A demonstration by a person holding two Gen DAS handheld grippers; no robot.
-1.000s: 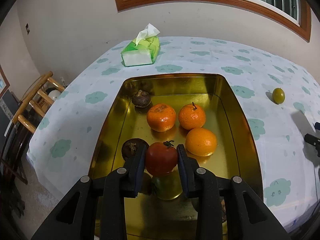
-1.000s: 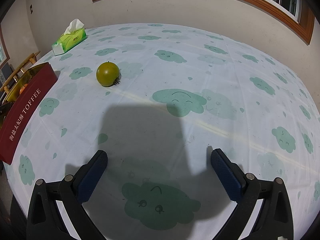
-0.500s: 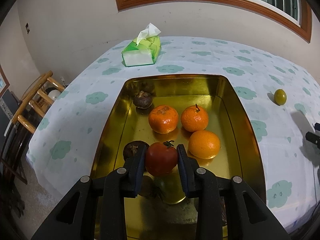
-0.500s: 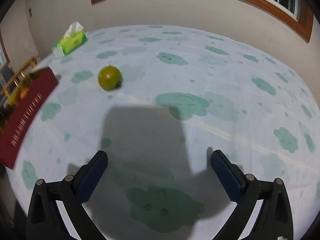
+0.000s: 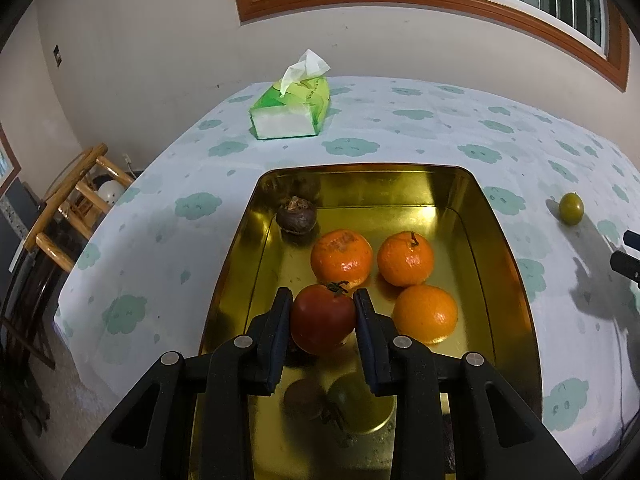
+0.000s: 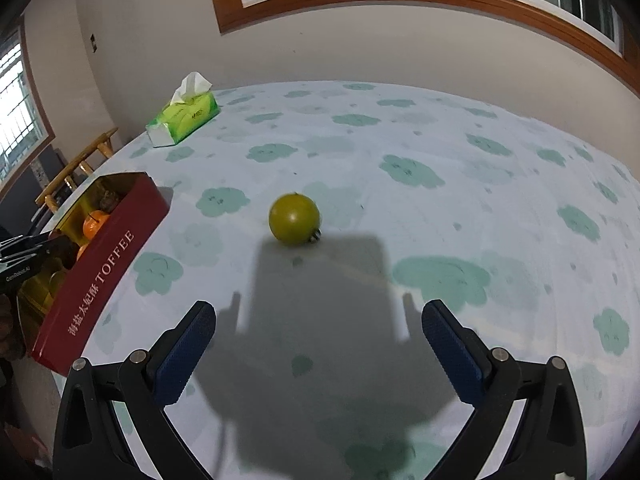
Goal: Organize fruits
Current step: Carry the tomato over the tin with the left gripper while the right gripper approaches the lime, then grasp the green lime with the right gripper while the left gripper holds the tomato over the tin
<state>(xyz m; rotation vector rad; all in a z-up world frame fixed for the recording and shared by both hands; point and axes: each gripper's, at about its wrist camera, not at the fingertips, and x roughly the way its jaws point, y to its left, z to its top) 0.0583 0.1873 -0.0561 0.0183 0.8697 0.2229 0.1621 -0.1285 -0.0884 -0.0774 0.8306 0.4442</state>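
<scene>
My left gripper is shut on a red tomato and holds it above the gold tin tray. In the tray lie three oranges, a dark brown fruit at the far left and a green fruit below my fingers. My right gripper is open and empty above the tablecloth, facing a green fruit ahead of it; that fruit also shows in the left wrist view. The tray's red TOFFEE wall stands at the left.
A green tissue pack lies on the table's far side, also in the right wrist view. A wooden chair stands off the table's left edge. The cloud-print tablecloth spreads to the right.
My left gripper has moved forward over the tray with the tomato, now covering the near dark fruit. My right gripper has turned and moved toward the green fruit, which is now centred ahead.
</scene>
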